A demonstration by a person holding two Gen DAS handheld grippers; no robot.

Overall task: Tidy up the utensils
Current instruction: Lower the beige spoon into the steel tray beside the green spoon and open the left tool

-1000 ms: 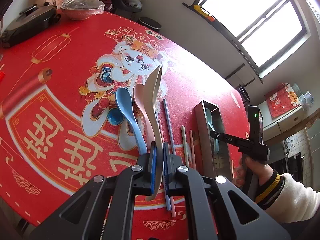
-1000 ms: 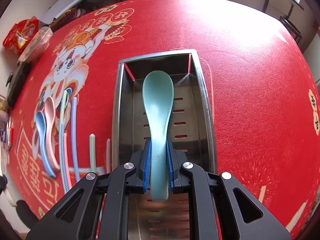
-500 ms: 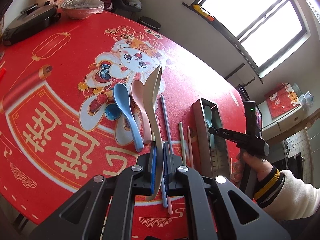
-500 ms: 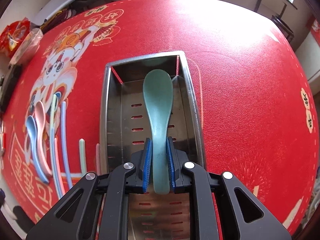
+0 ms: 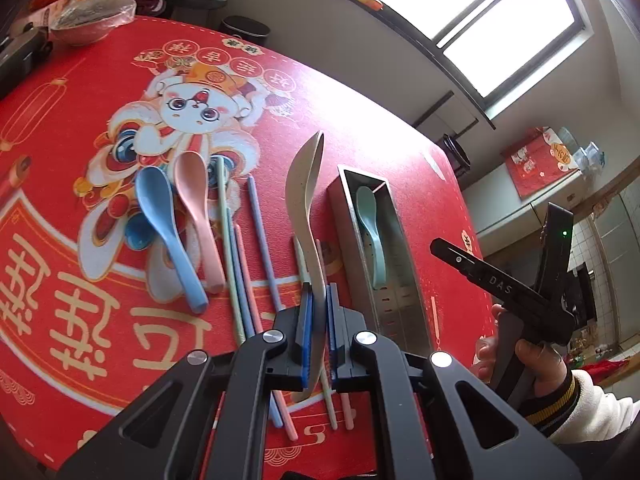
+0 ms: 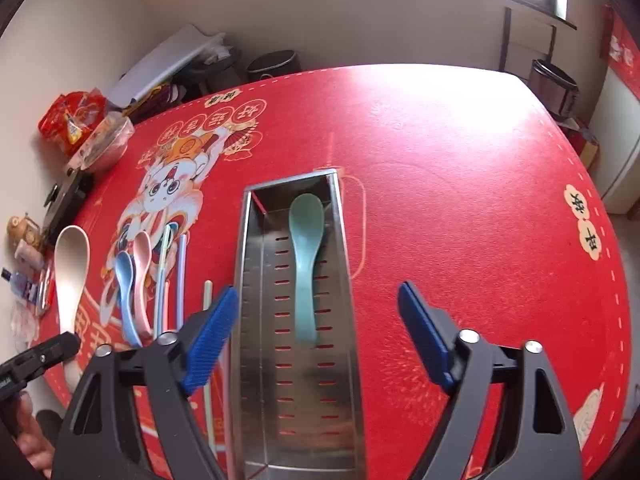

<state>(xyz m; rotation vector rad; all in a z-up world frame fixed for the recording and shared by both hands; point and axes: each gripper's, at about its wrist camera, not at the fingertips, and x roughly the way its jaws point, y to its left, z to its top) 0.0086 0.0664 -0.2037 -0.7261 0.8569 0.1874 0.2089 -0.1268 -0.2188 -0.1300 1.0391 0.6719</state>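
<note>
My left gripper (image 5: 318, 304) is shut on a beige spoon (image 5: 306, 196), held above the table just left of the steel tray (image 5: 348, 196); the beige spoon also shows in the right wrist view (image 6: 72, 268). My right gripper (image 6: 316, 320) is open and empty above the steel tray (image 6: 244, 280). A teal spoon (image 6: 306, 256) lies inside the tray, also seen in the left wrist view (image 5: 370, 236). A blue spoon (image 5: 164, 228), a pink spoon (image 5: 198, 208) and several chopsticks (image 5: 260, 240) lie on the red mat.
A covered bowl (image 5: 90, 20) and snack bags (image 6: 72, 118) sit at the table's far left edge. A black case (image 6: 66, 204) lies beside them. The red mat (image 6: 460, 200) stretches to the right of the tray.
My right gripper opened, let the teal spoon drop into the tray, and pulled back. My left gripper lifted the beige spoon and carried it right, toward the tray.
</note>
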